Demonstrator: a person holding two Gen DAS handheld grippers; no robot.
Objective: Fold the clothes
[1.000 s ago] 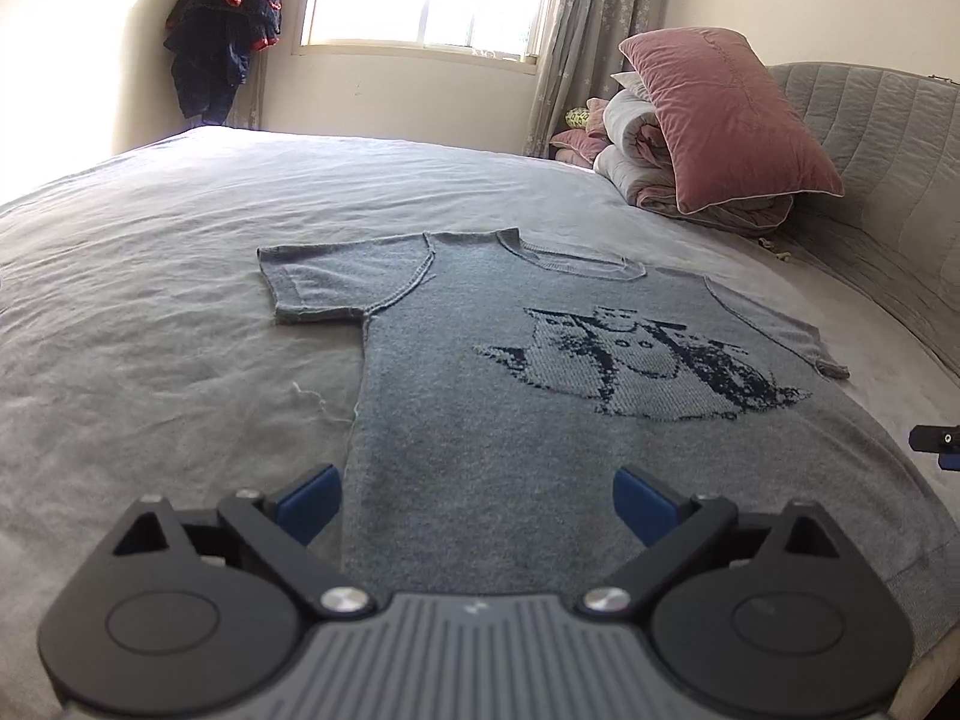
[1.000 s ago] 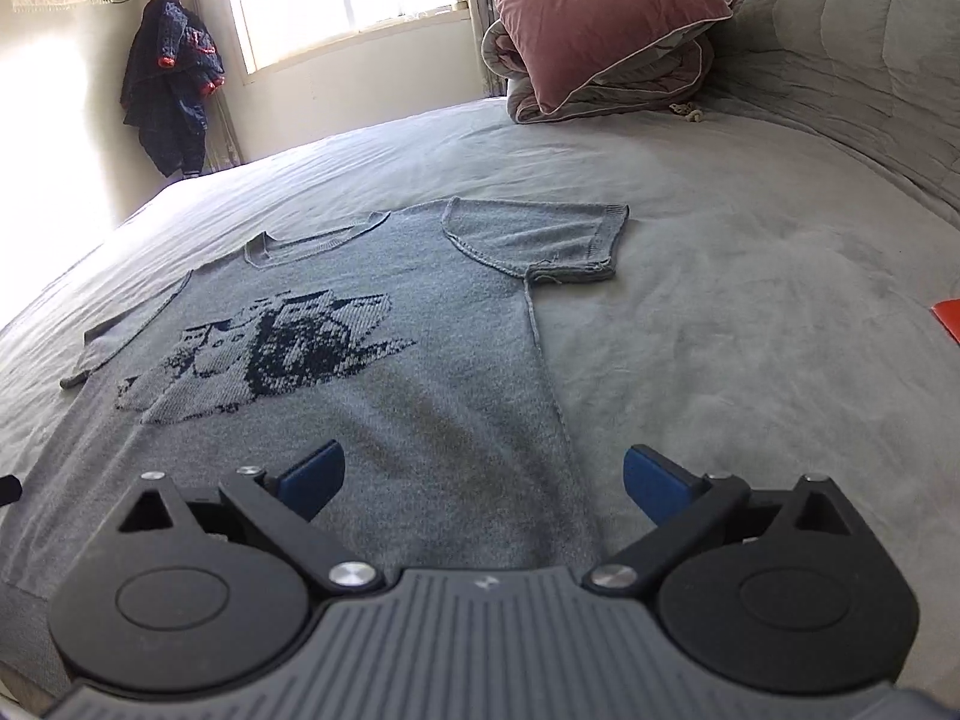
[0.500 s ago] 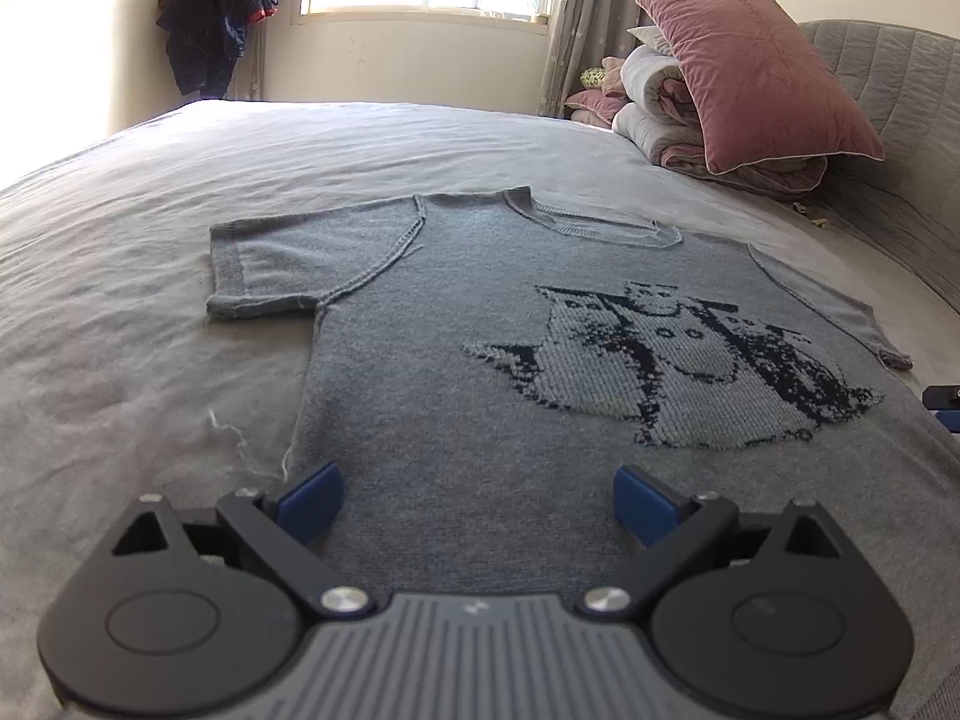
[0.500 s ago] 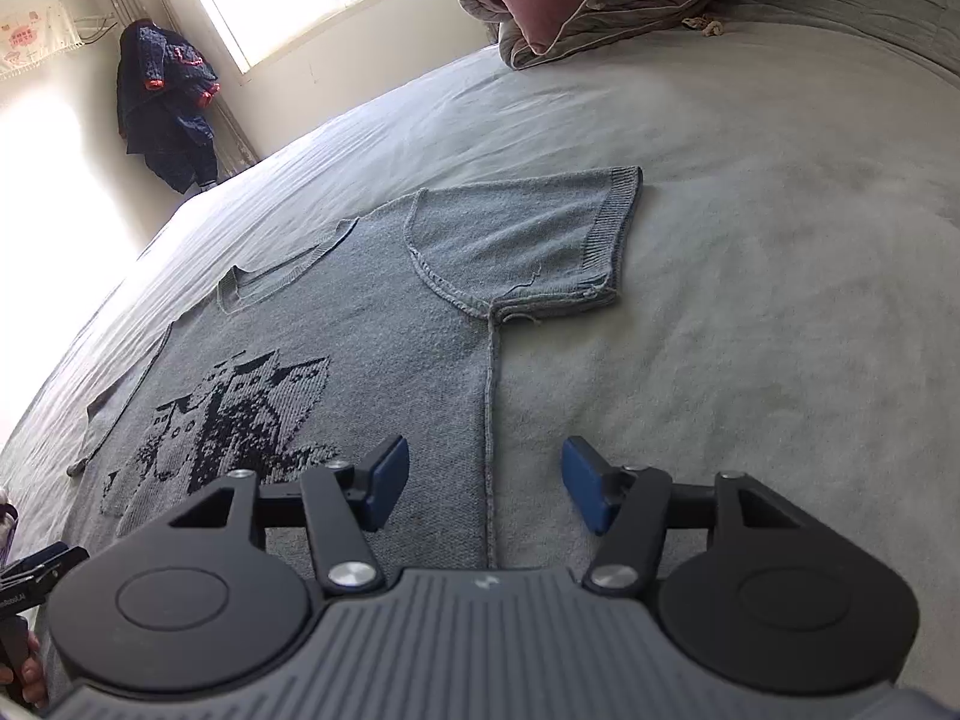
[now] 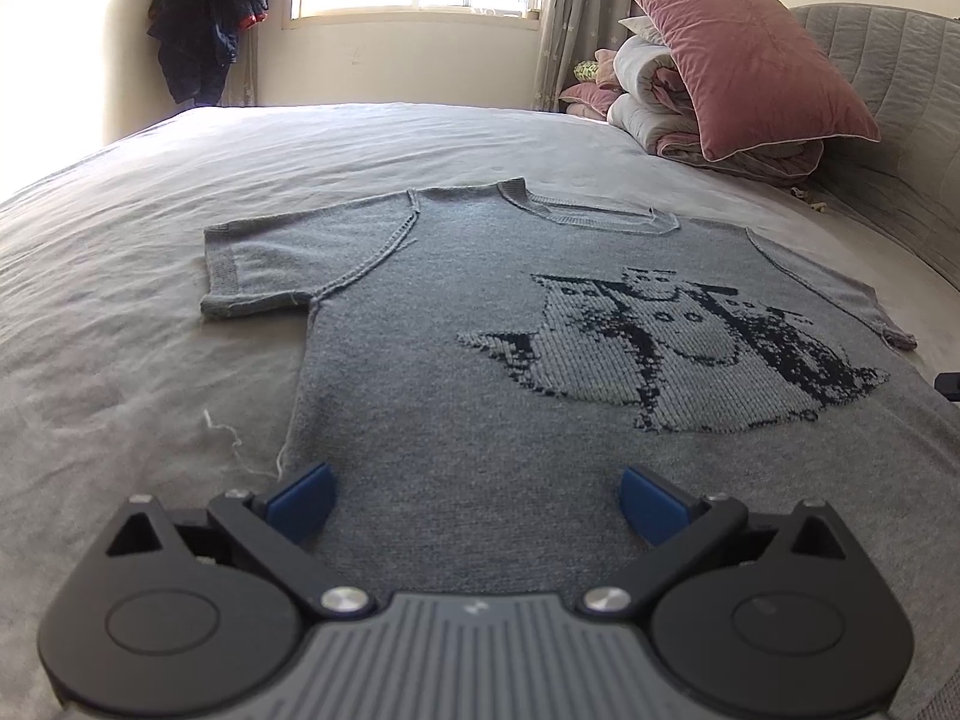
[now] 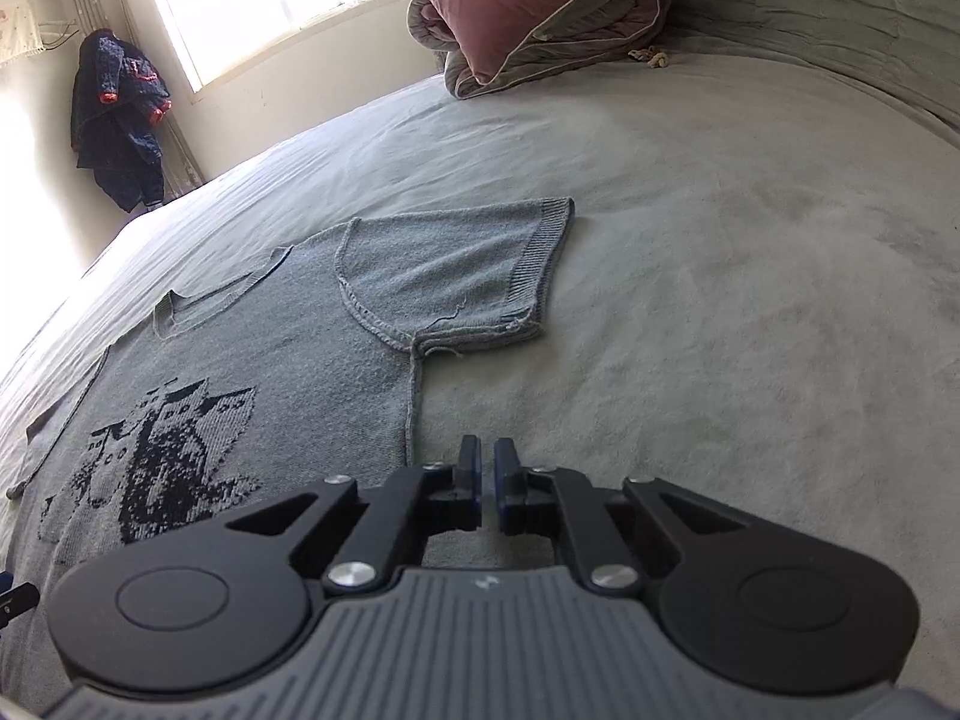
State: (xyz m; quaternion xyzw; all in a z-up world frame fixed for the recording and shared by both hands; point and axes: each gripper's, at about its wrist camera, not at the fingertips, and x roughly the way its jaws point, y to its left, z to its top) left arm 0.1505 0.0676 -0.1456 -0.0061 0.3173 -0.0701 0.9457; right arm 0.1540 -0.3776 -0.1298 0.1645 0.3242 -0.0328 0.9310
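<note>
Beyond the sweater [image 5: 480, 372], pillow [image 5: 750, 54] on quilt [image 5: 654, 114]; left jaws spread, right jaws closing.

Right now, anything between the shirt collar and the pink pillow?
Only bare bedsheet between shirt and pillow, up to the folded quilt under it. Left wrist view shows it.

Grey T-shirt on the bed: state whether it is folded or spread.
Spread. The grey T-shirt lies flat on the bed, both sleeves out and its print showing; no fold yet.
</note>
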